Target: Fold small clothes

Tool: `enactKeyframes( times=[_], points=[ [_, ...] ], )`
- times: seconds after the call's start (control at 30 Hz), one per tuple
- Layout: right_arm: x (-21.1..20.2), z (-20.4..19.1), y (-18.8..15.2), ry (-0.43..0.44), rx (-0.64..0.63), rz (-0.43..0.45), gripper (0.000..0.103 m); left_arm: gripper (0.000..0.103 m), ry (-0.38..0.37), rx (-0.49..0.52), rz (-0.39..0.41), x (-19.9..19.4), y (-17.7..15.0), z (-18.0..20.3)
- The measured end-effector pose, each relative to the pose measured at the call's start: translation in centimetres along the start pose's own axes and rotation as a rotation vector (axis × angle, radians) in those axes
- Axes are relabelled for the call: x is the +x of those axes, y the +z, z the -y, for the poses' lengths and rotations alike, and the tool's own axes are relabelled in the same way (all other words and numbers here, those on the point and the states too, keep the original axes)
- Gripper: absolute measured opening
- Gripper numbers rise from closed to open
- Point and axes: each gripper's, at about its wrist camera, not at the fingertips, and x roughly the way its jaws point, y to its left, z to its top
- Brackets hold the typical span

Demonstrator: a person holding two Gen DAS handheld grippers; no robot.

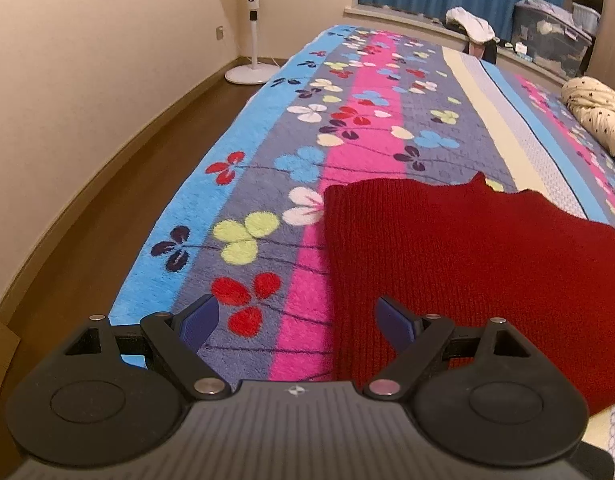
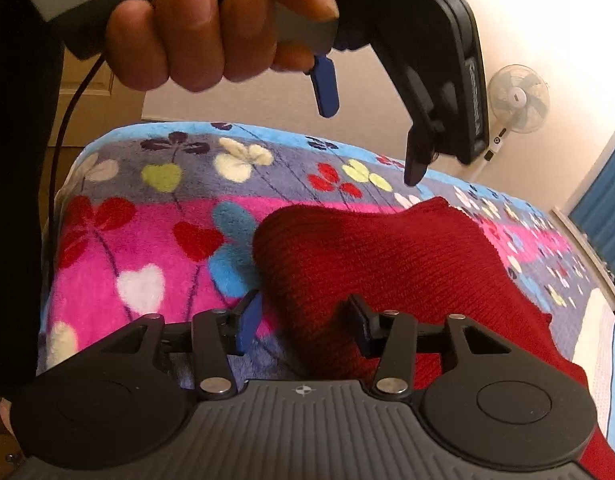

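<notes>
I am making out no legible brand: the black housing of my left gripper [image 2: 371,140] is showing pale raised lettering in the right wrist view, too blurred to read, and each gripper body is carrying only a small compass-like mark.

The dark red knitted garment [image 1: 447,264] is lying flat on the fleece blanket with coloured stripes and clover flowers [image 1: 267,168], near the blanket's near edge. I am holding my left gripper above it with its blue-padded fingers [image 1: 201,320] spread wide, nothing between them; the garment's left edge is running under the gap. My left hand [image 2: 211,28] is wrapping the handle. My right gripper [image 2: 303,324] is standing partly parted over the garment's folded corner, its pads clear of the knit.
</notes>
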Motion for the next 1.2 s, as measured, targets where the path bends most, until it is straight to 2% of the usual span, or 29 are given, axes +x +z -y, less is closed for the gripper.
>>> enactKeyframes(
  times=[0.13,0.33,0.47,0.63,0.77,1.0,1.2],
  points=[
    [0.1,0.5,-0.1,-0.001,0.018,0.002,0.043,0.089,0.004,-0.001,-0.002,0.1,0.0,0.2],
    [-0.4,1.5,0.0,0.024,0.063,0.023,0.022,0.089,-0.008,-0.014,-0.026,0.4,-0.1,0.1],
    [-2.1,3.3,1.0,0.024,0.165,0.071,0.016,0.091,-0.108,-0.090,-0.095,1.4,-0.1,-0.7],
    [-4.3,4.9,2.0,-0.021,0.245,0.131,0.015,0.092,-0.332,-0.184,-0.235,3.9,0.4,-1.5],
    [-4.9,5.7,2.2,-0.029,0.274,0.140,0.015,0.092,-0.436,-0.230,-0.282,5.9,1.2,-1.5],
    [-5.2,6.3,2.2,-0.036,0.298,0.145,0.015,0.092,-0.533,-0.329,-0.329,9.9,2.6,-1.3],
    [-5.9,6.5,2.2,-0.045,0.301,0.160,0.014,0.092,-0.552,-0.295,-0.341,12.1,3.8,0.2]
  ],
)
